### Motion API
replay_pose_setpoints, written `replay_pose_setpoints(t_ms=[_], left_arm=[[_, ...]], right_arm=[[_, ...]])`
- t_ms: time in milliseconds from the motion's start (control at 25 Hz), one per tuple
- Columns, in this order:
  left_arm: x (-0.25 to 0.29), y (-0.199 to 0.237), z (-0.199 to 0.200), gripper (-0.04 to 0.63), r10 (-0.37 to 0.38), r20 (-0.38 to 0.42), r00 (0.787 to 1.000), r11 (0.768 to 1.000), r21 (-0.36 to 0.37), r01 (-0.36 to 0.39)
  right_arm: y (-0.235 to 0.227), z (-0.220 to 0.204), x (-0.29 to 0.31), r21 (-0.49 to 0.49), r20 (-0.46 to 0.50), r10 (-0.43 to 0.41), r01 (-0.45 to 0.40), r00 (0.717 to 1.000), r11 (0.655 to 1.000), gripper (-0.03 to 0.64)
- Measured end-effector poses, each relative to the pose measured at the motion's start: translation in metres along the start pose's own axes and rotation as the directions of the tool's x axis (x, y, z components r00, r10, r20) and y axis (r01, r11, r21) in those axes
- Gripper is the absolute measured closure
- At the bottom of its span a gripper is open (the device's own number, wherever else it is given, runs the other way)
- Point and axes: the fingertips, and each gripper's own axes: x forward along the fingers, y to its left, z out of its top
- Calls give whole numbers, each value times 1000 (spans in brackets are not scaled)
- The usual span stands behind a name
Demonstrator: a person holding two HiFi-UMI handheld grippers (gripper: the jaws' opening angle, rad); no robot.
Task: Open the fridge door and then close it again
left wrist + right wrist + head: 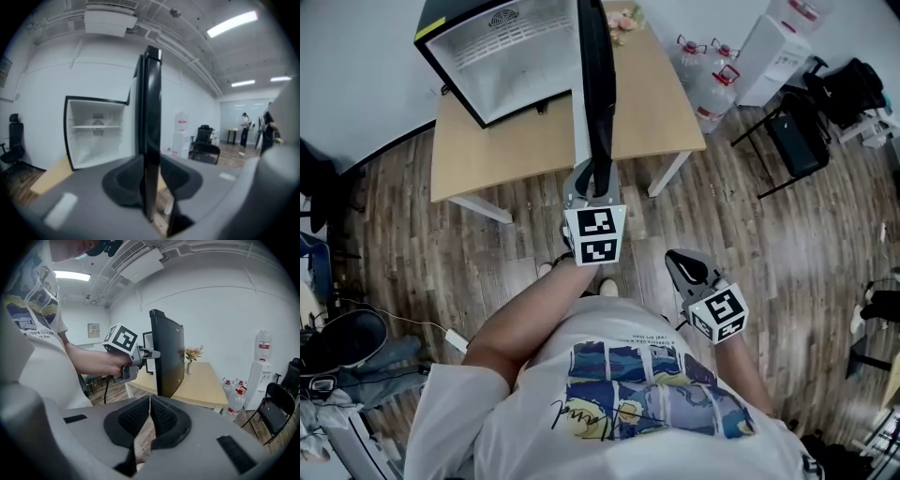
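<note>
A small fridge (502, 52) stands on a wooden table (506, 150), its white inside (93, 133) open to view. Its black door (597, 84) is swung wide, edge-on toward me. My left gripper (598, 183) is shut on the door's free edge; in the left gripper view the door (151, 117) runs straight between the pads. In the right gripper view the door (168, 357) and the left gripper (150, 353) show from the side. My right gripper (680, 267) hangs low on the right, apart from the fridge, shut (150, 411) with nothing in it.
A vase of flowers (623, 23) stands at the table's back edge. Water bottles (712, 89), a white dispenser (773, 52) and a black chair (797, 131) stand to the right. Bags and cables (347, 347) lie on the floor at left.
</note>
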Motion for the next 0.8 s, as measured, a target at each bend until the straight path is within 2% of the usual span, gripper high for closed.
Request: replay_pose_setpoints(t_ms=[360,800], left_arm=[[14,-34,4,483,-53,-10,999,998,24,54],[23,-57,6,494,-104,-3,995,994,17,104]], right_arm=[[-8,-5,-12,18,-4,-41,41,999,999,601],[-12,-11,-27,41,-10,-98,99,995,994,600]])
